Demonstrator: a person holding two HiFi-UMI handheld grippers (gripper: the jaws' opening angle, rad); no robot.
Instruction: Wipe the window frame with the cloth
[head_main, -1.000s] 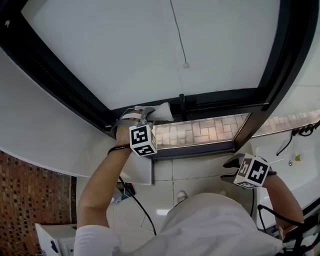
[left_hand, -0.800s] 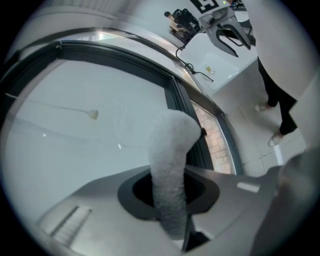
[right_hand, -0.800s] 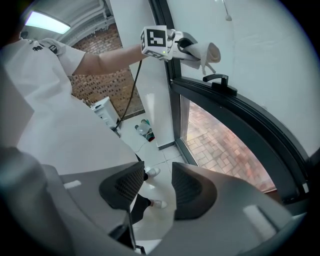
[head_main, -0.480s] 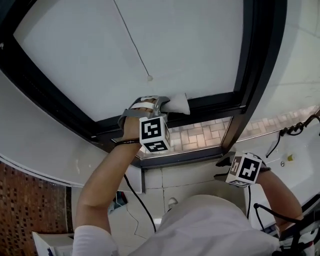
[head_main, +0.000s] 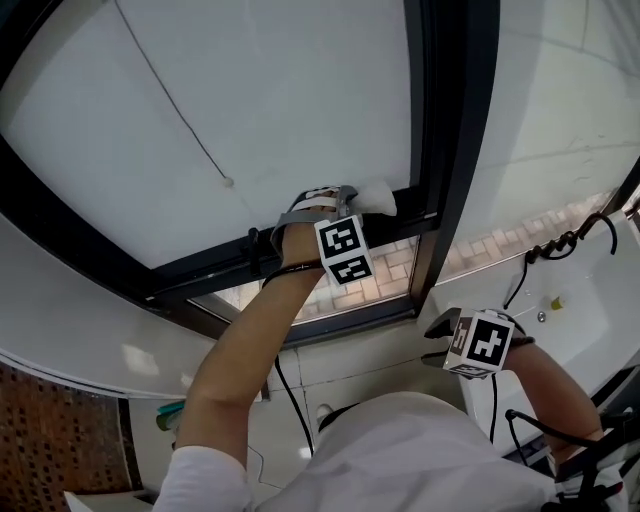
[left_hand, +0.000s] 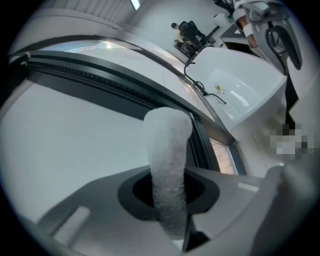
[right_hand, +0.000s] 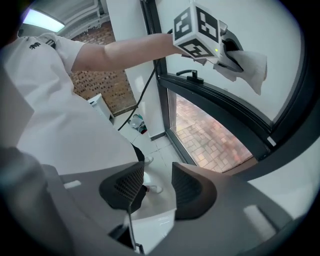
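I'm clamping the white cloth (head_main: 378, 197) in the L gripper (head_main: 348, 198) fingers and pressing it on the window frame (head_main: 200, 268) btm rail, nr the corner. Prob soft, light, floppy, so I'm pinching its bunched end. R gripper (head_main: 438, 340) fingers are hanging apart, empty.

White cloth (head_main: 375, 197); black window frame (head_main: 445, 150); reddish-tan brick-pattern paving (head_main: 395, 272); white shirt (head_main: 400, 450)

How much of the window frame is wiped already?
Done: the cloth, pinched in the left tool, has slid along the bottom rail to the corner by the upright post. In hand: wiping that corner. Left: the post and other sides seem still to do, though cleanliness can't be judged. The right tool hangs open, empty.
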